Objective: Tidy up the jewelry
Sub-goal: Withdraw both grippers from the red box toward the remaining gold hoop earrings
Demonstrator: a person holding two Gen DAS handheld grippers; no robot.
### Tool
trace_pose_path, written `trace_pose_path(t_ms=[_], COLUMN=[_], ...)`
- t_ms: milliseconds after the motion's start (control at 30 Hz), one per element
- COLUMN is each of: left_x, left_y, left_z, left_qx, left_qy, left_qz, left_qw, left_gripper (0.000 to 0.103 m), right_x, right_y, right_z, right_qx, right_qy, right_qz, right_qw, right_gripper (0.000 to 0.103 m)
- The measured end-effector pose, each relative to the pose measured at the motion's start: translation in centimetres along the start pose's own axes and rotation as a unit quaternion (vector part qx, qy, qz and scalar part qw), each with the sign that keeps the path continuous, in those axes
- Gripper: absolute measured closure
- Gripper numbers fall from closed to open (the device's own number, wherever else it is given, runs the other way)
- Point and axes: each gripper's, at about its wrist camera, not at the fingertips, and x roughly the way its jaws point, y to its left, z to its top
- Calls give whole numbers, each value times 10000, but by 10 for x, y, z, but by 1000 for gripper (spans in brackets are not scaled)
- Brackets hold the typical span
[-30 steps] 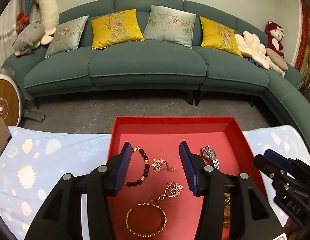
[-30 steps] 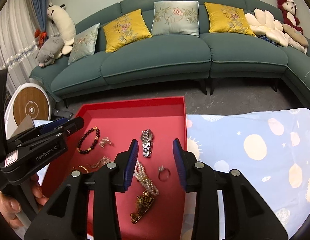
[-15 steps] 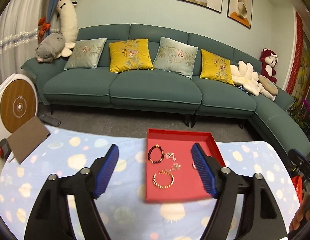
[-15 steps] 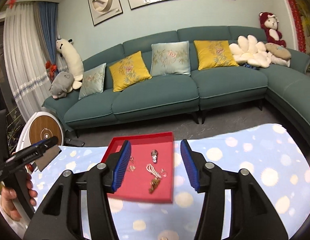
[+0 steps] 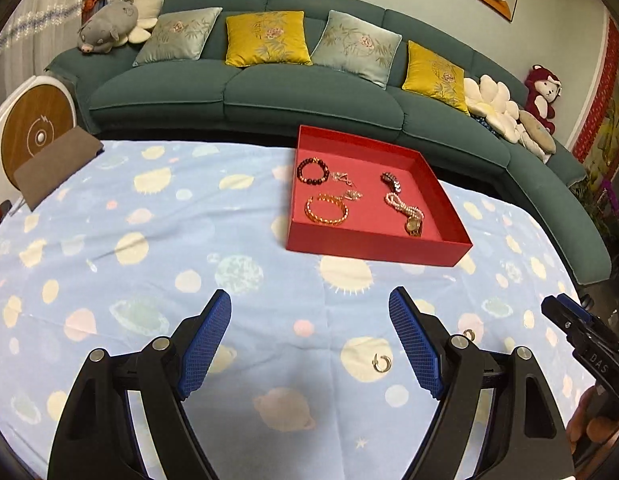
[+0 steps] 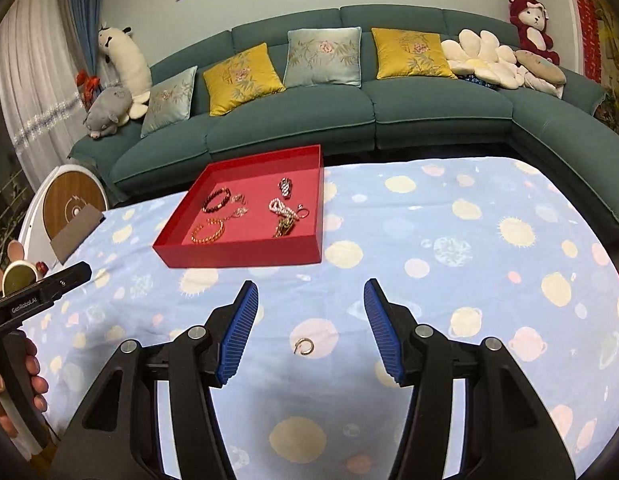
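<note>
A small gold earring [image 6: 304, 346] lies on the surface [image 6: 449, 216], on the blue planet-print cloth, just ahead of the right gripper [image 6: 309, 320] and between the lines of its two blue pads; nothing is clamped, and the jaws stand apart. In the left wrist view the same earring [image 5: 381, 362] sits ahead of the left gripper [image 5: 309, 328], nearer its right pad, and a second small ring-like piece [image 5: 468, 334] shows just beyond that finger, partly hidden. The left gripper's jaws are spread wide and hold nothing. Farther ahead of both grippers stands the red tray [image 5: 373, 249], well apart from the earring. In it lie a dark bead bracelet [image 5: 312, 171], a gold bangle [image 5: 326, 210], two small silvery pieces beside them, a metal watch [image 5: 391, 181], a string of pearls [image 5: 403, 208] and a gold ornament [image 5: 414, 226] at the near right corner. A small ring [image 6: 303, 212] shows beside the pearls in the right wrist view. The cloth between grippers and tray is bare, with open room to either side. The tray's far edge is close to the far rim of the surface, and a green sofa [image 6: 349, 120] stands beyond. A brown pad [image 5: 55, 164] lies at the far left corner.
</note>
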Motion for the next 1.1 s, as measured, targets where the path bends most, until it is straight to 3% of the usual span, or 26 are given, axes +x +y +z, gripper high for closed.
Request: trace_pose_path(t_ms=[267, 633, 833, 1100], left_x=[13, 22, 22, 25], left_y=[-15, -28, -22, -29], left_z=[-31, -41, -39, -45], left_qx=[308, 631, 486, 641], left_qy=[56, 174, 192, 273], left_qz=[46, 79, 44, 4], left_qw=[9995, 9978, 9986, 9976], left_gripper=[24, 24, 25, 24], right_x=[39, 73, 83, 92], right_y=[0, 14, 10, 16], right_z=[-31, -47, -48, -50], right_qx=[235, 14, 122, -71], right_qy=[511, 869, 945, 973], right_qz=[-63, -213, -273, -396], right_qw=[9984, 9960, 9951, 9944], right_gripper=[50, 56, 62, 69])
